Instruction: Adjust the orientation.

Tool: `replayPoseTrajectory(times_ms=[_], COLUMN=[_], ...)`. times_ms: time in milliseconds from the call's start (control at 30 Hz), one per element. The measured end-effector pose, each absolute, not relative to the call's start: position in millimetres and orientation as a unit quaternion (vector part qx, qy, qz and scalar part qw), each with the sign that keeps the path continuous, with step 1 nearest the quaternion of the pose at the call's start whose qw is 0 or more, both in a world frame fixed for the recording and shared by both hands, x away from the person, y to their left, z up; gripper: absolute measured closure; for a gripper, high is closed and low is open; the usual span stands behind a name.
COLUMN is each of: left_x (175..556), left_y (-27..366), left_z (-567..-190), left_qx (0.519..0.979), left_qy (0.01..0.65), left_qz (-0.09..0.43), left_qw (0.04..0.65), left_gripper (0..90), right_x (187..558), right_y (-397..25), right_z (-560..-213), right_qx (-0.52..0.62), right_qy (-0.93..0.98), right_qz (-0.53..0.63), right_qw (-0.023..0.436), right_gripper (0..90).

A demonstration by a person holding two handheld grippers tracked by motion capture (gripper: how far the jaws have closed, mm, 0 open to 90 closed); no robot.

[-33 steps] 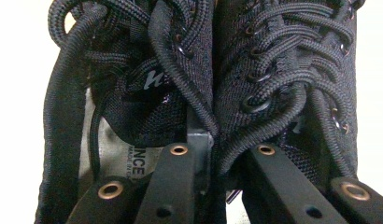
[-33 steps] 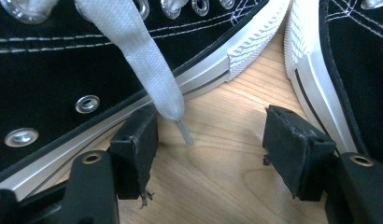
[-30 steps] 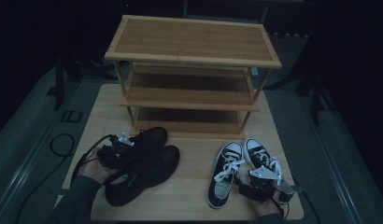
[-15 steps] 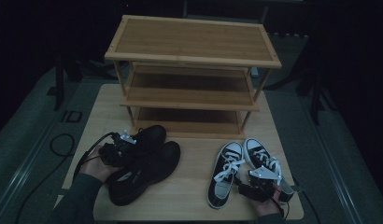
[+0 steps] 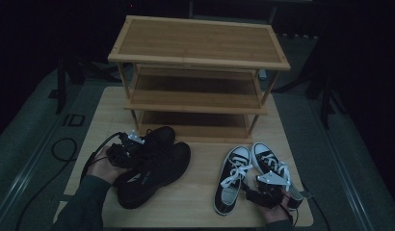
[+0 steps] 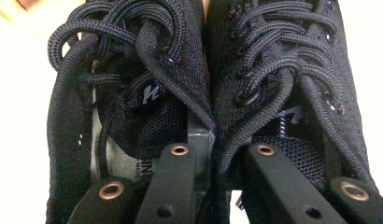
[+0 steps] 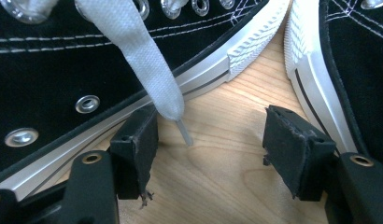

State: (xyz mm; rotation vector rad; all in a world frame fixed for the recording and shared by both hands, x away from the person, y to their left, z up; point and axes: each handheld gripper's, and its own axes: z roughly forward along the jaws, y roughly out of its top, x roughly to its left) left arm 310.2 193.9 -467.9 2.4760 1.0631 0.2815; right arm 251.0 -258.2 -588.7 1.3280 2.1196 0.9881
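- Black mesh trainers point(image 5: 154, 166) lying side by side at front left of the wooden bench point(image 5: 200, 192), just before the bamboo shoe rack point(image 5: 198, 72)
- left gripper point(image 5: 125, 149) sitting over the trainers' collars; in the left gripper view its fingers point(image 6: 180, 172) are pinching the two inner collar walls together, nearly closed on the pair
- black-and-white canvas sneakers point(image 5: 248, 171) lying at front right of the bench, toes pointing to the rack
- right gripper point(image 5: 268, 190) resting low at the sneakers' heel end
- right gripper view: fingers point(image 7: 294, 149) standing wide apart on bare wood between the two sneakers, gripping nothing; white lace point(image 7: 138, 60) hanging against the left finger
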Motion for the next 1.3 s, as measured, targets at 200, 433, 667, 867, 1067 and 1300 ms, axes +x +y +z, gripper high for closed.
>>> replayPoseTrajectory(times_ms=[200,433,667,867,1067,1300], left_x=[313.1,315.8,318.8,322.8,326.3,333.2], left_y=[190.3,186.0,181.9,177.9,173.9,168.7], left_z=[-464.6,-460.3,-456.3,-454.3,-451.6,-449.9], left_qx=[0.890,0.890,0.889,0.887,0.887,0.883], left_qy=[0.384,0.383,0.382,0.385,0.384,0.392], left_qz=[0.102,0.107,0.106,0.106,0.107,0.108], left_qw=[0.222,0.224,0.228,0.231,0.232,0.236], left_gripper=[86.0,86.0,86.0,86.0,86.0,85.9], right_x=[251.1,250.9,250.9,250.9,250.9,250.9], right_y=[-258.2,-258.1,-258.0,-258.1,-258.1,-258.1], right_z=[-588.7,-588.7,-588.7,-588.7,-588.7,-588.7], right_qx=[0.481,0.482,0.482,0.482,0.482,0.482], right_qy=[0.768,0.768,0.768,0.768,0.768,0.768], right_qz=[0.358,0.358,0.358,0.358,0.358,0.358], right_qw=[0.224,0.224,0.224,0.224,0.224,0.225], right_gripper=[35.3,35.4,35.3,35.4,35.3,35.4])
